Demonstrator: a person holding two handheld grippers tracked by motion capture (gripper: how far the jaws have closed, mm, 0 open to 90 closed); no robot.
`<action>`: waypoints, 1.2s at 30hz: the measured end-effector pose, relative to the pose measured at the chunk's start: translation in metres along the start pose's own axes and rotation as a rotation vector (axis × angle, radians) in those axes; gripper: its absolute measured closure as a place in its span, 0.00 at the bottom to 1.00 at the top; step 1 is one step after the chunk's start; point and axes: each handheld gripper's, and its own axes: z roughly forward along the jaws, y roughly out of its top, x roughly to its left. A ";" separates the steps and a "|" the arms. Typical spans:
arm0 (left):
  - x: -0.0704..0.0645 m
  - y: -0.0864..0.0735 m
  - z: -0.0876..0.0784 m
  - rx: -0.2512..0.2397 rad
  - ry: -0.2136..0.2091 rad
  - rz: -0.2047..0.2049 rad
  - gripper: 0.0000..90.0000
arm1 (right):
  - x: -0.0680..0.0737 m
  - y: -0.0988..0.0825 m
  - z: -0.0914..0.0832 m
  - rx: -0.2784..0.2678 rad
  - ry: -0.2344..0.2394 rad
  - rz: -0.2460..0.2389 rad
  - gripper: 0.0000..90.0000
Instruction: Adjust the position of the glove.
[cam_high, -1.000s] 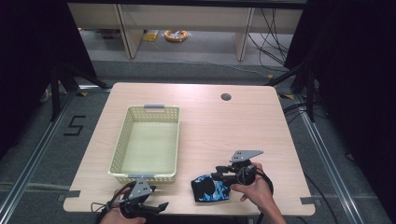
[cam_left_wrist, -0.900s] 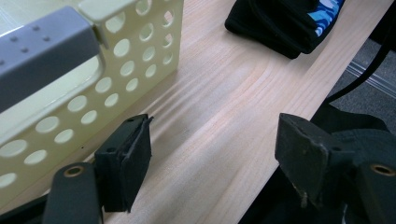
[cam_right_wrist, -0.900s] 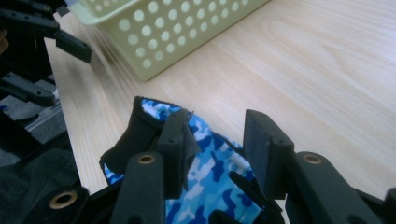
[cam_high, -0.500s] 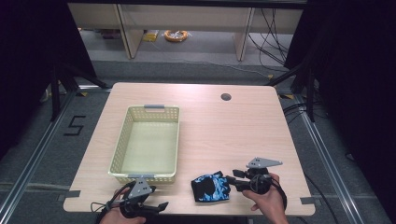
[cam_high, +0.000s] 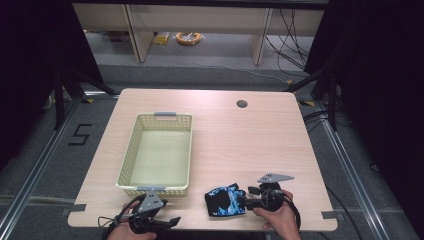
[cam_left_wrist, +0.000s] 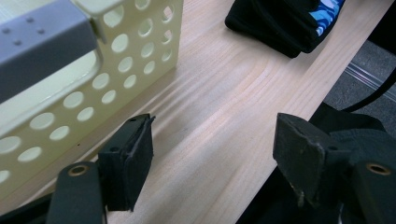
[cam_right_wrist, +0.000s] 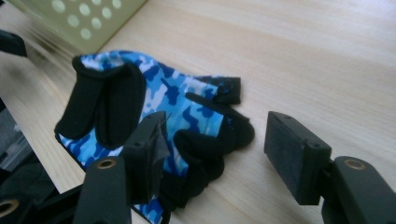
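Note:
A fingerless glove (cam_high: 224, 200) in blue camouflage with black trim lies flat near the table's front edge. My right gripper (cam_high: 246, 201) sits just right of it and points left at it. Its jaws have just been opening. In the right gripper view the glove (cam_right_wrist: 154, 102) has its black finger ends between the spread jaws of the right gripper (cam_right_wrist: 215, 149), and the pads do not press on them. My left gripper (cam_high: 172, 220) rests at the front edge below the basket, open and holding nothing. In the left gripper view the left gripper (cam_left_wrist: 212, 149) has bare wood between its jaws.
A pale yellow perforated basket (cam_high: 127, 160) with grey end handles stands on the left half of the wooden table. Its wall (cam_left_wrist: 116, 60) is close beside my left jaw. A round cable hole (cam_high: 242, 104) sits at the back right. The table's front edge runs just behind both hands.
My right hand has shifted right and toward the front edge, and its jaws have spread wider. The glove stays in place on the table. The left gripper has not moved.

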 end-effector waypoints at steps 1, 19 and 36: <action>0.000 0.000 0.000 0.000 0.000 0.000 0.32 | 0.000 0.000 0.002 0.019 -0.015 -0.007 0.43; 0.001 0.001 0.004 0.008 -0.043 -0.037 0.32 | 0.004 0.004 0.015 0.064 -0.019 -0.139 0.84; -0.037 0.030 0.047 0.009 -0.238 -0.088 0.44 | -0.001 -0.005 0.011 0.033 0.034 -0.061 0.87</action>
